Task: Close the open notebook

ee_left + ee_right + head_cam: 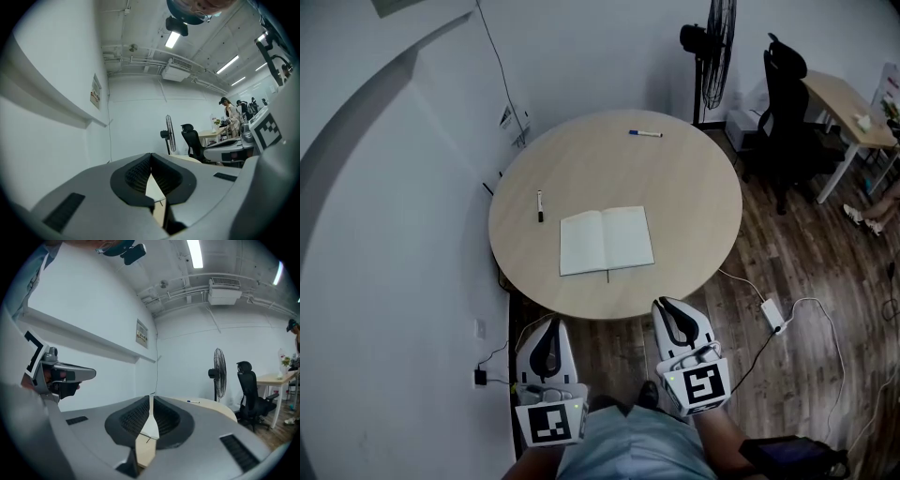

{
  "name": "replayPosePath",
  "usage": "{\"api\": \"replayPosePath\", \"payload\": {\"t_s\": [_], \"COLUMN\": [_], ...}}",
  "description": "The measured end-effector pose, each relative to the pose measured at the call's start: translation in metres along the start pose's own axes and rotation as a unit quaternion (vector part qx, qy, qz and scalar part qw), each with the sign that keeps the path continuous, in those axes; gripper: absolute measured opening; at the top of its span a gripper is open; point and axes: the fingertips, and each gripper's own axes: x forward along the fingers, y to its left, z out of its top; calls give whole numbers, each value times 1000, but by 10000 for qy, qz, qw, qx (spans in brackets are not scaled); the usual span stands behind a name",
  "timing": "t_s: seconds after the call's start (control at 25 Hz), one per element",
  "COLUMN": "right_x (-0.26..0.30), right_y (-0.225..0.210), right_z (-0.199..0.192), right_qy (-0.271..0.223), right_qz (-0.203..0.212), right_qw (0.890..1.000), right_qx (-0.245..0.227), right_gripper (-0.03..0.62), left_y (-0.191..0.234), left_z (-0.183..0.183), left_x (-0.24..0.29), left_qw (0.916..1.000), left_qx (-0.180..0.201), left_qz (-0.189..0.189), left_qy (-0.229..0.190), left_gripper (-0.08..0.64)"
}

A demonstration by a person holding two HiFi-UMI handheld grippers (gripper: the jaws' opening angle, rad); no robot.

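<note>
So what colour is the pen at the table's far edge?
The pen is blue and white, clearest in the head view.

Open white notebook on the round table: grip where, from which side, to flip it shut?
Likely the white open notebook's right outer edge, coming from the right with the right gripper. It lies flat with its spine pointing away from the person, so that edge swings freely; a black marker sits off the left side. Its jaws are shut; open first.

Both gripper views show only a sliver of notebook (150, 427); the head view's right edge cuts off a person (874, 208).
</note>
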Motion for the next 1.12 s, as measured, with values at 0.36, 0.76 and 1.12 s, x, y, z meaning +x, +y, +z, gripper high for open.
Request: {"api": "replayPosePath", "payload": {"t_s": [0.36,0.76,1.12], "right_x": [53,143,244], "right_y": [-2,-20,-33], "right_z": [-13,-59,-59], "right_qy": [201,926,989], "right_qz": [328,328,311], "right_qw": [9991,9948,9942], "right_qx": [193,270,268], "right_gripper": [54,54,54], "left_y": [33,73,132], "left_z": [-23,-73,-85], "left_x": [31,117,201], "left_qw": [9989,9958,9952], "left_qx": [-142,-525,-627], "left_qz": [377,315,321], "left_qy": [238,676,673], "left_gripper": [20,20,20]}}
